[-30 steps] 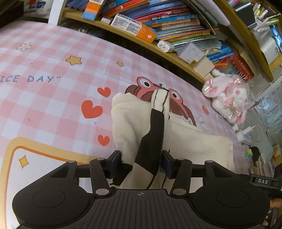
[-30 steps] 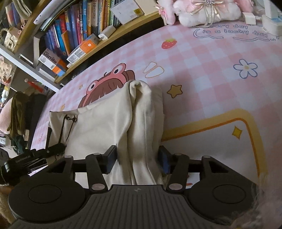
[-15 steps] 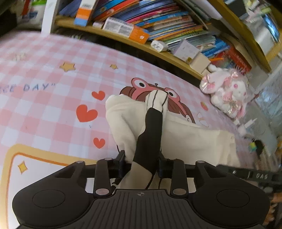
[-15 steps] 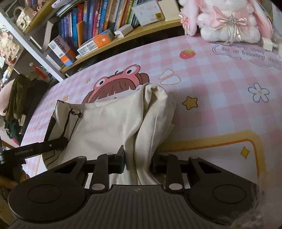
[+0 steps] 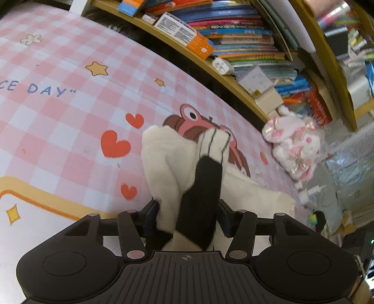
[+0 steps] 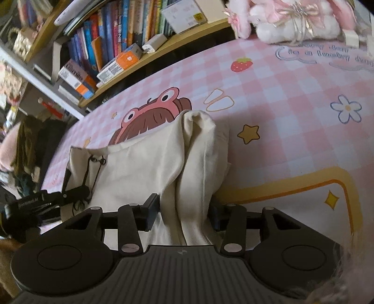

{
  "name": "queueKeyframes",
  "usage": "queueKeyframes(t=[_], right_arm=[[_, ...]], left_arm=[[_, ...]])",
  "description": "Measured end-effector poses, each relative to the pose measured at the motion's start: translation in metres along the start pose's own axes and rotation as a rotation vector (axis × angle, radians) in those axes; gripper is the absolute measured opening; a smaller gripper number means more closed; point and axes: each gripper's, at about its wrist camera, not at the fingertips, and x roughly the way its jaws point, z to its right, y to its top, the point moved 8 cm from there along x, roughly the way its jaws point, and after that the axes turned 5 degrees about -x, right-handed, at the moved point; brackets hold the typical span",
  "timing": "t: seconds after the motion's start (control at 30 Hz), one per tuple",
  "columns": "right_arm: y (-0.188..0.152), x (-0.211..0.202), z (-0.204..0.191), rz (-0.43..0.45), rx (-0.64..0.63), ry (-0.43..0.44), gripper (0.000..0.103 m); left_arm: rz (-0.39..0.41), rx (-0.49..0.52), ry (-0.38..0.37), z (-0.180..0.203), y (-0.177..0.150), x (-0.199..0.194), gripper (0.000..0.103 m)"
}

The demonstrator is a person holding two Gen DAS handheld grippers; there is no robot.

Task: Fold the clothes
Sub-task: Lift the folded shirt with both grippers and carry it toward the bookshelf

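Note:
A cream garment (image 6: 140,168) with black sleeve parts lies on the pink checked table cover (image 5: 70,98). My left gripper (image 5: 189,215) is shut on a bunched cream and black sleeve (image 5: 201,182) that runs forward to a striped cuff (image 5: 216,142). My right gripper (image 6: 184,215) is shut on a bunched cream fold of the garment (image 6: 196,163). The left gripper also shows at the left edge of the right wrist view (image 6: 42,203), on the garment's far side. The fingertips are hidden by cloth.
A wooden bookshelf (image 5: 233,77) full of books runs along the far edge of the table. A pink and white plush toy (image 5: 296,145) sits on the cover at the right; it also shows in the right wrist view (image 6: 292,21). Clutter lies beyond the table's right end.
Both grippers closed from open onto the bunched cloth. The cloth between the jaws is pulled up and the views shifted closer to the table.

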Motion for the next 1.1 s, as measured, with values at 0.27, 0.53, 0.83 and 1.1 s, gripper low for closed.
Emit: queueKeyframes(t=[0.27,0.53,0.83,1.1], right_arm=[[0.005,0.001,0.010,-0.004,0.089,0.048,0.041],[0.009,-0.004,0.001,-0.005,0.016,0.040,0.023],[0.014,-0.025,-0.017,0.050,-0.093,0.054,0.022],[0.016,-0.035,-0.021,0.077,-0.129,0.096,0.022]], left_arm=[[0.046,-0.097,-0.010,-0.006,0.008,0.008,0.039],[0.114,0.009,0.010,0.020,0.005,-0.009,0.020],[0.166,0.049,-0.004,0.045,-0.009,-0.035,0.018],[0.216,0.051,0.000,0.055,-0.013,-0.054,0.016]])
